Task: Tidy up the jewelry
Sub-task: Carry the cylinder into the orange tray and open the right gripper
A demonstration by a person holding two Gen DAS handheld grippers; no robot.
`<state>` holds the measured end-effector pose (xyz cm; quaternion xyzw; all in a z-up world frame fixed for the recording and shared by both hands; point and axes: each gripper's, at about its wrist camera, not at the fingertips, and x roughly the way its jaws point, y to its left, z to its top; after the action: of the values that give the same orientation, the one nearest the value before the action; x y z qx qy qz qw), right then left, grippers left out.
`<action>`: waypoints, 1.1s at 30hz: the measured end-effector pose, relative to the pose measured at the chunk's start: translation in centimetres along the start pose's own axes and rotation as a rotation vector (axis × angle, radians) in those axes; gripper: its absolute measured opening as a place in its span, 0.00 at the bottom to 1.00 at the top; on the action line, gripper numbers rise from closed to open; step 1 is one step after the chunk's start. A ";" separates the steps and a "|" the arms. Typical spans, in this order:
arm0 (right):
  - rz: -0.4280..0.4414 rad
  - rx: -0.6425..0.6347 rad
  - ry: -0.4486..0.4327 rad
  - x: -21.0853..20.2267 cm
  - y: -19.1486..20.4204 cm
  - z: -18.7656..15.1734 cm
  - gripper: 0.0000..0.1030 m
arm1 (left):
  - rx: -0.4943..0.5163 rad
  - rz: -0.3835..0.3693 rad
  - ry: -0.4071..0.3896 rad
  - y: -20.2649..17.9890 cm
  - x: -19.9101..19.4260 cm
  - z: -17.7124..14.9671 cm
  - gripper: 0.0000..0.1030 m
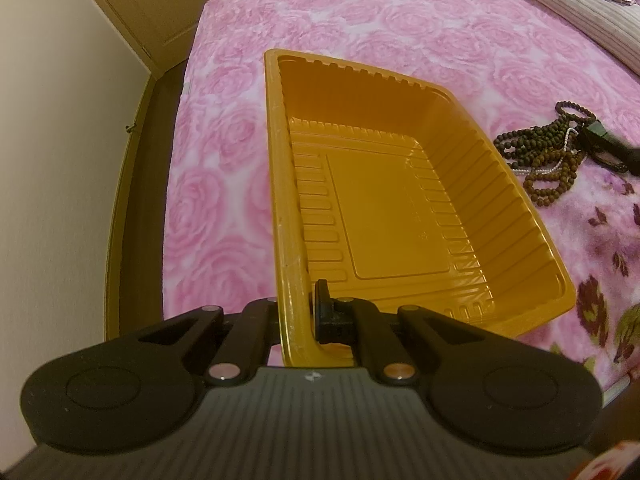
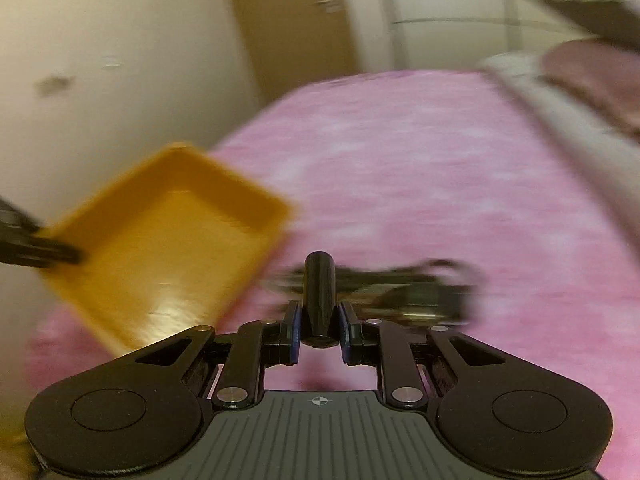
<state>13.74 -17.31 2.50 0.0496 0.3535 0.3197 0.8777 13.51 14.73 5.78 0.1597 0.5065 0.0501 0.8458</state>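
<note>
Beads (image 1: 546,152) lie in a tangled heap on the pink bed cover (image 1: 360,12), just beyond the tray's right long wall and apart from it. You hold the orange tray (image 1: 472,148) with your left gripper (image 1: 304,320): its fingers are pinched narrow on the near left corner of the rim, one inside the wall and one outside, and the tray's long axis runs away from you. Nothing lies in it yet.

Your right gripper (image 2: 319,320) is the nearer one to the heap, which sits just ahead of it and slightly to its right, though that view is smeared. Its fingers are closed narrow on a dark rounded stick (image 2: 319,292) pointing forward toward the beads. I judge the coming move depends on carrying the heap leftward over that right wall.
</note>
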 end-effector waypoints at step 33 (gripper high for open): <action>-0.297 0.044 -0.018 0.6 -7.9 -3.3 0.51 | -0.021 -0.016 0.004 0.3 0.6 -0.6 0.03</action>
<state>16.03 -23.65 -2.76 0.0188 0.3558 0.1782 0.9172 13.26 15.26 5.08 0.1467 0.5088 0.0489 0.8469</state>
